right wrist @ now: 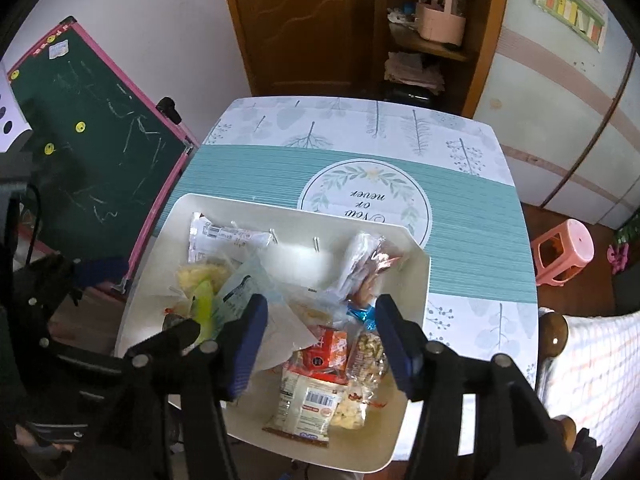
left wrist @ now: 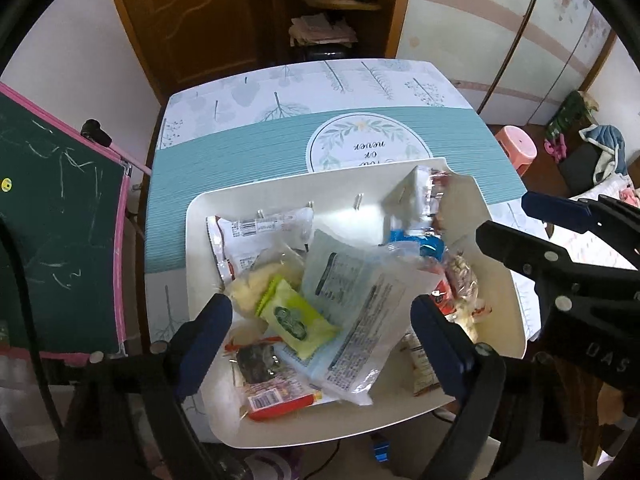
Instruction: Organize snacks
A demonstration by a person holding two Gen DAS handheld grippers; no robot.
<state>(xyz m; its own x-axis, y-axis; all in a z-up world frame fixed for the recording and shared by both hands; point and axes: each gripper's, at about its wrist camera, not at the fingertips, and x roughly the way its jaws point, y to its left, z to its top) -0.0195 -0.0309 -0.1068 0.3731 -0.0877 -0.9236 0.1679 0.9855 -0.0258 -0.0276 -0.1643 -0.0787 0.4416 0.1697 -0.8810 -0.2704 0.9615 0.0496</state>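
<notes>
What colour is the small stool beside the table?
Pink stool; clearest in the right wrist view.

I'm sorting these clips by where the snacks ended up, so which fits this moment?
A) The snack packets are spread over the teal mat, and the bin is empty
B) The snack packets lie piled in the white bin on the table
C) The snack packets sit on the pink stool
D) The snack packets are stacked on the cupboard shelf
B: both wrist views show the snack packets heaped inside the white bin, which stands on the table.
</notes>
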